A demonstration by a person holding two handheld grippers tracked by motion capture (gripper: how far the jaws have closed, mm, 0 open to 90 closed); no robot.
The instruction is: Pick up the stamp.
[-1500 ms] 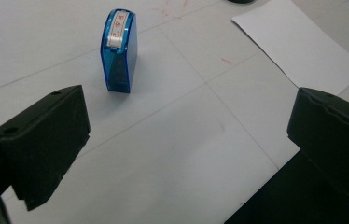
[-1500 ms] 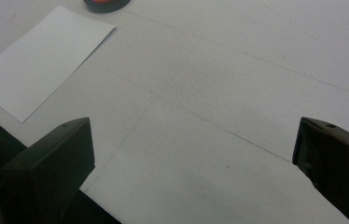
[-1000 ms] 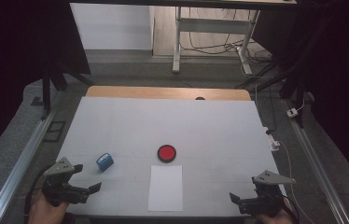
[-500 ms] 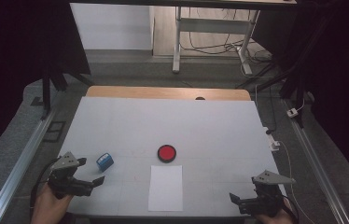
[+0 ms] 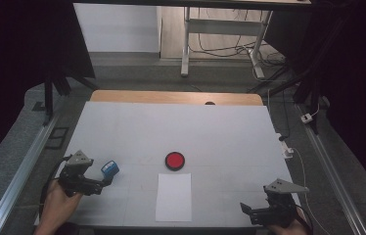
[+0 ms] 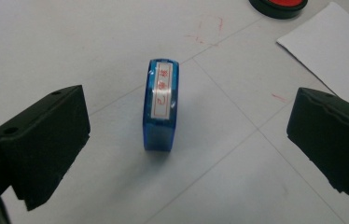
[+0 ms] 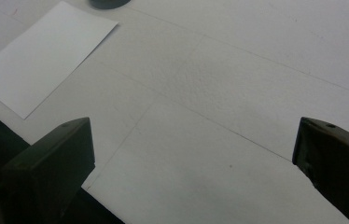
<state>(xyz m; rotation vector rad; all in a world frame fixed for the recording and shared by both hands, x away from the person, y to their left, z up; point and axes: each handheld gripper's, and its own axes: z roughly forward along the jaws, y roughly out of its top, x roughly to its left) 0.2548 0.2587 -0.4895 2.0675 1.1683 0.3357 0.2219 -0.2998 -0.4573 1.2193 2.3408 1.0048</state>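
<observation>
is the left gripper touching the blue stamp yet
Apart. In the left gripper view the blue stamp stands between the left gripper's open jaws, with bare table on both sides.

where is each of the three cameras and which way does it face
High view: above the near table edge, looking forward and down; hands hold the left gripper and right gripper.
Left gripper view: along its open jaws at the blue stamp.
Right gripper view: along its open jaws at bare table.
Shared: white paper and red ink pad.
</observation>
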